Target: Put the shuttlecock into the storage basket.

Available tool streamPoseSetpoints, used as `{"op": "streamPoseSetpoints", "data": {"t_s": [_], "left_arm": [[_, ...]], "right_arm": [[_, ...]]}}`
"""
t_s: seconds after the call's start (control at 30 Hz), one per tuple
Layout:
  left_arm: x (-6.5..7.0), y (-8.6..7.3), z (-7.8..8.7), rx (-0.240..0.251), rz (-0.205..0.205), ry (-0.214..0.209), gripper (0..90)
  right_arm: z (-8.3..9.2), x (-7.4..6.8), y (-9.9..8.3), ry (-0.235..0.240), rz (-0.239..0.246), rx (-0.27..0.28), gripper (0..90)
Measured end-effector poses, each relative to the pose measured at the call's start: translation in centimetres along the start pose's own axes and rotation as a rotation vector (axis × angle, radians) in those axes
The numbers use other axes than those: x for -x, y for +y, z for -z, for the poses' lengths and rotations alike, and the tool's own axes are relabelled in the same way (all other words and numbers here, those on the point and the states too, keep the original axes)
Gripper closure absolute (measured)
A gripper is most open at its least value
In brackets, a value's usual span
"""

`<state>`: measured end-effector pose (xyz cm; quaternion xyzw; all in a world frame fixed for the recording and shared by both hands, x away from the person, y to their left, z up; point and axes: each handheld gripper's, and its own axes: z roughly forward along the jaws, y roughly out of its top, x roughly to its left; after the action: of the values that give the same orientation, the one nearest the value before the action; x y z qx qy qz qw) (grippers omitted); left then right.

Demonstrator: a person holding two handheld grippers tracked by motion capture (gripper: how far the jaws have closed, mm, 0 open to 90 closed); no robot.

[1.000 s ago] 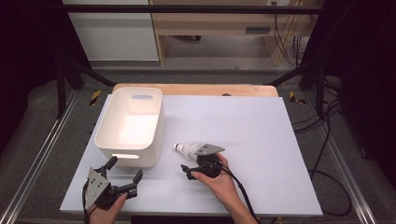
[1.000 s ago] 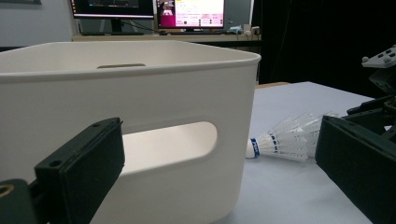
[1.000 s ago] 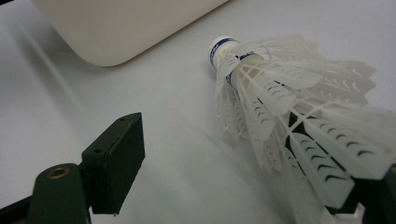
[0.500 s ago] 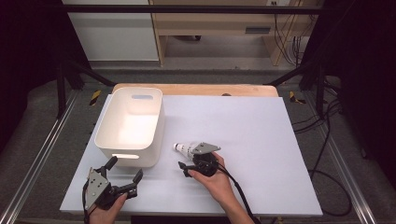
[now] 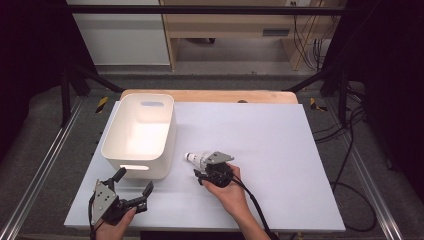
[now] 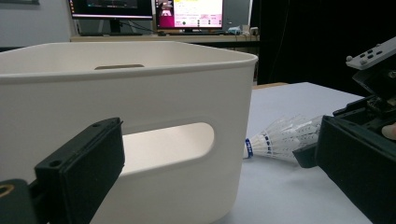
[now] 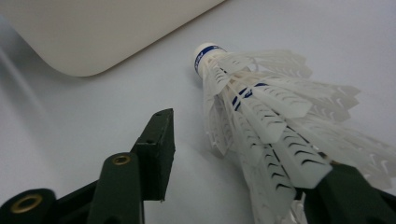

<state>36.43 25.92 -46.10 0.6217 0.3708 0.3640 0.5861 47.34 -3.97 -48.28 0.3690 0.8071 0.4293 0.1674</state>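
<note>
White table [image 5: 300, 150], shuttlecock [image 5: 196, 158] between closing right hand-held gripper [image 5: 207, 169] jaws

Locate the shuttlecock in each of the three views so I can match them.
High view: shuttlecock lies on the table just right of the white bin, at the right tongs.
Left gripper view: mid-right, past the bin's corner.
Right gripper view: centre-right, feathers toward the camera.
Shared landmark: the white bin.
</note>
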Motion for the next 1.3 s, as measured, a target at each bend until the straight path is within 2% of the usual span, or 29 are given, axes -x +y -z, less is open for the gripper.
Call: {"op": "streamPoseSetpoints", "data": {"t_s": [0.5,0.8,1.1,1.3], "left_arm": [[0.0,0.0,0.0,0.001,0.001,-0.001,1.5],[0.0,0.0,0.0,0.003,0.003,-0.001,1.5],[-0.1,0.0,0.0,0.003,0.002,0.001,1.5],[-0.1,0.0,0.1,0.004,0.003,0.002,1.5]], "right_arm": [[-0.3,0.1,0.1,-0.034,0.003,0.005,73.2],[-0.3,0.2,0.0,-0.024,0.000,0.015,85.8],[0.0,0.6,0.2,0.023,-0.009,0.014,88.9],[0.9,0.7,0.6,0.043,-0.003,0.028,89.1]]}}
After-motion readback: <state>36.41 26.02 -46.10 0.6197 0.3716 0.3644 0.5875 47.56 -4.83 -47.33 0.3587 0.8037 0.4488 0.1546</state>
